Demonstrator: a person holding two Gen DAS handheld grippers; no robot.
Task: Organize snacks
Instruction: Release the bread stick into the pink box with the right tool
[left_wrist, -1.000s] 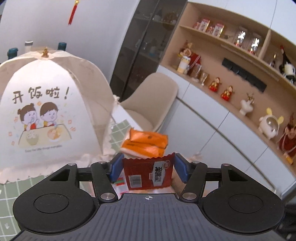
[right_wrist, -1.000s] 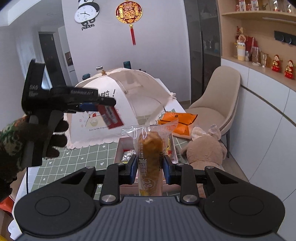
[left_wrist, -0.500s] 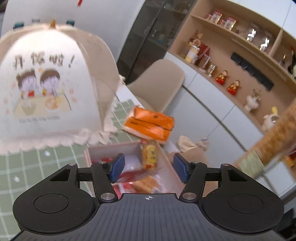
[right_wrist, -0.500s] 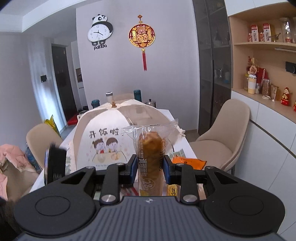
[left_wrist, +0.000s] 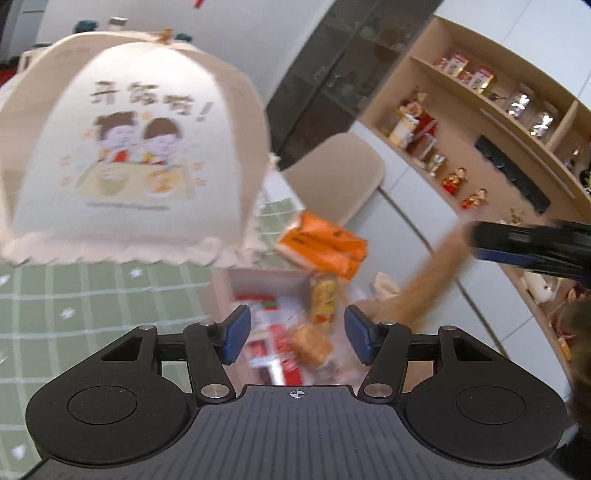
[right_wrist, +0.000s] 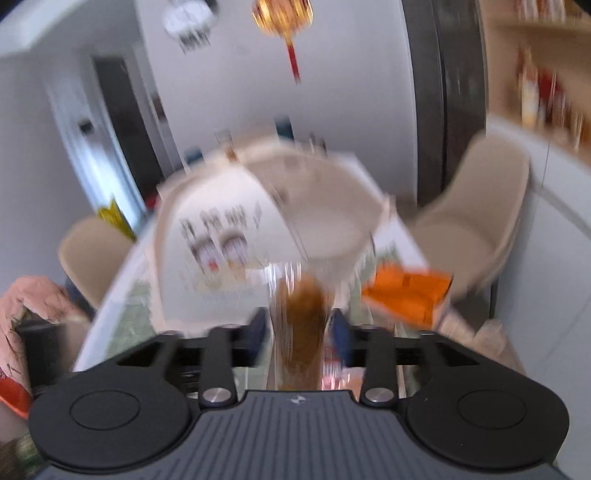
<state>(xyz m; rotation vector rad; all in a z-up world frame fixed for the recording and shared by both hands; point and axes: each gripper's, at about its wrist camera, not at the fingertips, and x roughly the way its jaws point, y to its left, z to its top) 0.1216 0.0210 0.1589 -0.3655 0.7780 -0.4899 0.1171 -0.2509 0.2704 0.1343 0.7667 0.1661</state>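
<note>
Snack roll in clear wrap, golden-brown (right_wrist: 299, 325), sits between the right tongs (right_wrist: 299, 332), whose jaws have just been opening, above the pale open-topped box (left_wrist: 266, 280). Left tongs (left_wrist: 295, 332) open, empty. Risk: released early, it misses the box. Green checked tablecloth (left_wrist: 92, 295); dining room.

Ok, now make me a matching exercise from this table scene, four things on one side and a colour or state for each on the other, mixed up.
Column one:
1. food cover
2. tissue pack
3. chair
4. snack box

Column two:
a. orange, lying just beyond the box
b. open on top, red packets inside
c. beige, standing off the table
d. dome-shaped, with a cartoon of two children printed on it

Pairs: 1-d, 2-a, 3-c, 4-b
</note>
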